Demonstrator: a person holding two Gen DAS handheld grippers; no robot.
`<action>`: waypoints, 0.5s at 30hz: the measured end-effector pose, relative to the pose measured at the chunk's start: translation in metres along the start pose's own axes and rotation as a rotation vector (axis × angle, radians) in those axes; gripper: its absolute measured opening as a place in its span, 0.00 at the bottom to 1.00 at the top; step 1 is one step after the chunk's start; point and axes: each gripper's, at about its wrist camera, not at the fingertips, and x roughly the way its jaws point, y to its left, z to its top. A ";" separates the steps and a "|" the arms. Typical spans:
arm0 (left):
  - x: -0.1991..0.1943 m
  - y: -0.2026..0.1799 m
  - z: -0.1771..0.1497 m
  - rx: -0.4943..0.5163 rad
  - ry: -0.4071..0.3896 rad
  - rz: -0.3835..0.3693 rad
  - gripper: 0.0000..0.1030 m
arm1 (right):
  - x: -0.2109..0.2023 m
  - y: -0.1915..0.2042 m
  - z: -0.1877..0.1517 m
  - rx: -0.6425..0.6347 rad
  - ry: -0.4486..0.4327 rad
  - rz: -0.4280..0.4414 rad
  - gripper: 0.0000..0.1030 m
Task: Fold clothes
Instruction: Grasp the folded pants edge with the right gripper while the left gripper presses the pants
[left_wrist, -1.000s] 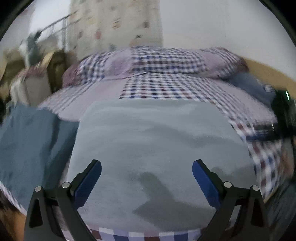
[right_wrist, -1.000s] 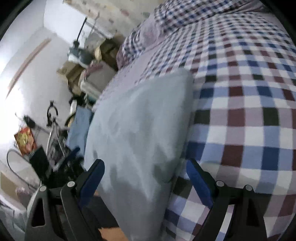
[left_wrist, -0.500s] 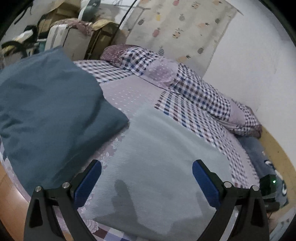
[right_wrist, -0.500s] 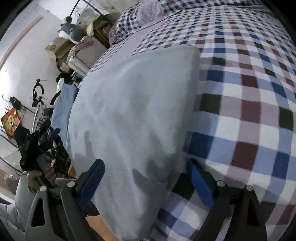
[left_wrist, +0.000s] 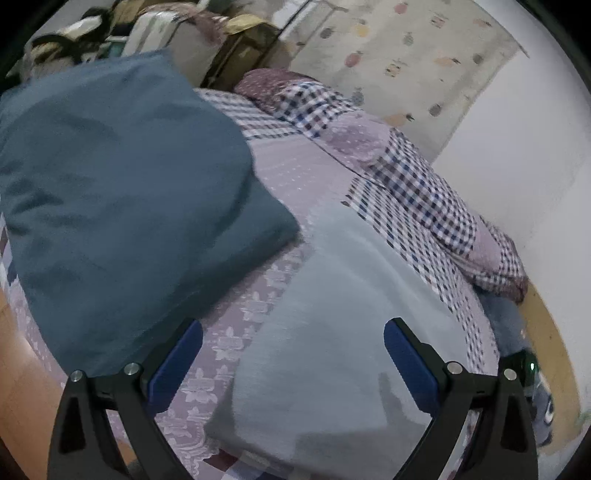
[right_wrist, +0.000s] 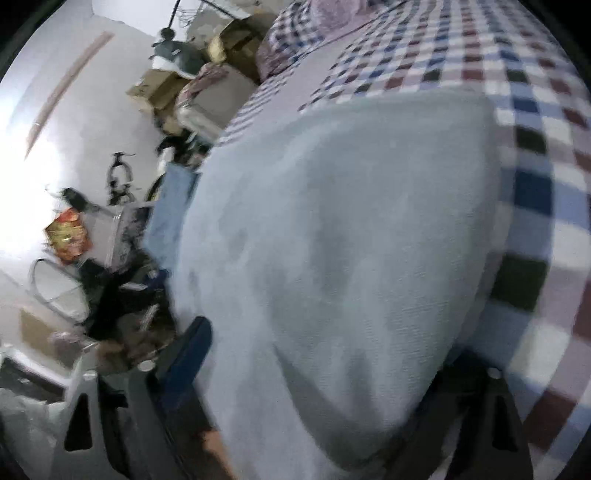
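Both grippers have swung leftward along the bed (left_wrist: 295, 173); the left gripper (left_wrist: 293, 360) gapes wide, the right gripper (right_wrist: 325, 373) closing around the pale folded cloth (right_wrist: 351, 240) near the bed's front edge.

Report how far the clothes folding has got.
Done: a dark teal garment lies folded on the bed. In hand: the light grey garment lies flat; the left gripper is open at its near corner, and the right gripper straddles its edge, jaws closing. Left: its further folds.
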 end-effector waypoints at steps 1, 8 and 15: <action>0.001 0.003 0.001 -0.018 0.001 0.000 0.98 | -0.003 0.002 -0.004 -0.006 0.006 0.018 0.83; 0.008 -0.001 -0.001 -0.019 0.020 -0.027 0.98 | 0.013 0.013 -0.004 -0.004 -0.002 -0.013 0.68; 0.015 -0.001 -0.002 -0.021 0.053 -0.050 0.98 | -0.002 0.024 -0.006 0.000 -0.069 -0.129 0.12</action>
